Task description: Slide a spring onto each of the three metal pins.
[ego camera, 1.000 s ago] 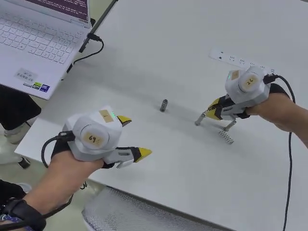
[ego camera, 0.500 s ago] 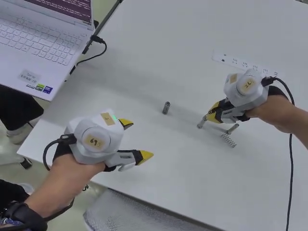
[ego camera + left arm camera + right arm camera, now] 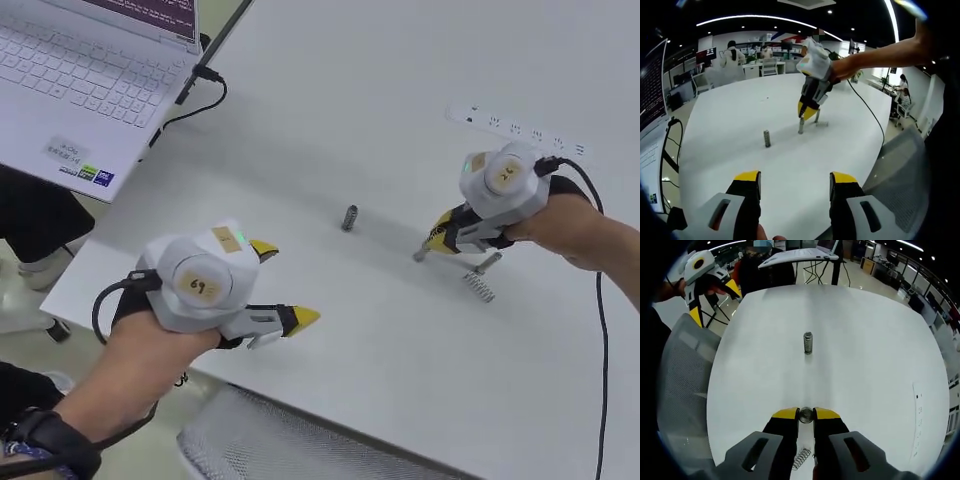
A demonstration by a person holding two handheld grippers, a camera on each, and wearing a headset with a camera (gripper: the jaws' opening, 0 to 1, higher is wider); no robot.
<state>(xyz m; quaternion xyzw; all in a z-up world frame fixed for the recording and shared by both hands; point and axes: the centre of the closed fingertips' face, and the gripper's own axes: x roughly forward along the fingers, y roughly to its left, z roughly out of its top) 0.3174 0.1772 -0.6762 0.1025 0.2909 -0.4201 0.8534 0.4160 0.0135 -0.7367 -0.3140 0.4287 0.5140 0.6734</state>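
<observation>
White table [image 3: 330, 120] in an office [image 3: 765, 50]. Left gripper [image 3: 285, 283], jaws wide and empty, hovers at the near edge. Right gripper [image 3: 437, 240] clamps a pin [image 3: 422, 253] toward the right edge, with a spring [image 3: 479, 287] lying beside it. A sprung pin [image 3: 349, 217] stands mid-table.

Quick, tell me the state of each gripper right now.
Left gripper: open, holding nothing.
Right gripper: closed on a metal pin.
</observation>
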